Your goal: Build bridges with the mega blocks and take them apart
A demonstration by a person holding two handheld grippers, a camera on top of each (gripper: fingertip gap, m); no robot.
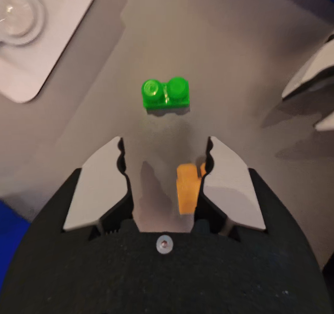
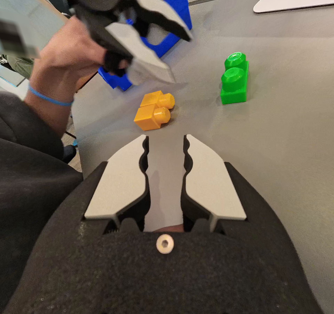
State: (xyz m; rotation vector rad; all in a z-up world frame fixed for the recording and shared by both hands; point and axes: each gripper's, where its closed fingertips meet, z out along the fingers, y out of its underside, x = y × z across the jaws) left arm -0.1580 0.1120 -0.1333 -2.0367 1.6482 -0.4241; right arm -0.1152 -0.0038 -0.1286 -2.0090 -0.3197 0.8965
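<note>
Blocks lie loose on the grey table (image 2: 271,142), none of them gripped. From its own camera, the left gripper (image 1: 165,138) hangs above the table with its jaws spread wide; the orange block (image 1: 187,189) lies on its side below them, close against the right finger (image 1: 227,178), though I cannot tell if they touch. Ahead of its tips, the green block (image 1: 165,93) stands upright, studs up. The right gripper (image 2: 166,137) is also released, its jaws parted over bare table, nothing between them. Just beyond its tips lies the orange block (image 2: 154,110), and the green block (image 2: 234,80) stands well apart to the right. The left gripper (image 2: 180,59), held in a hand (image 2: 66,55), hovers above the orange block. A blue stand (image 2: 169,15) sits behind it.
</note>
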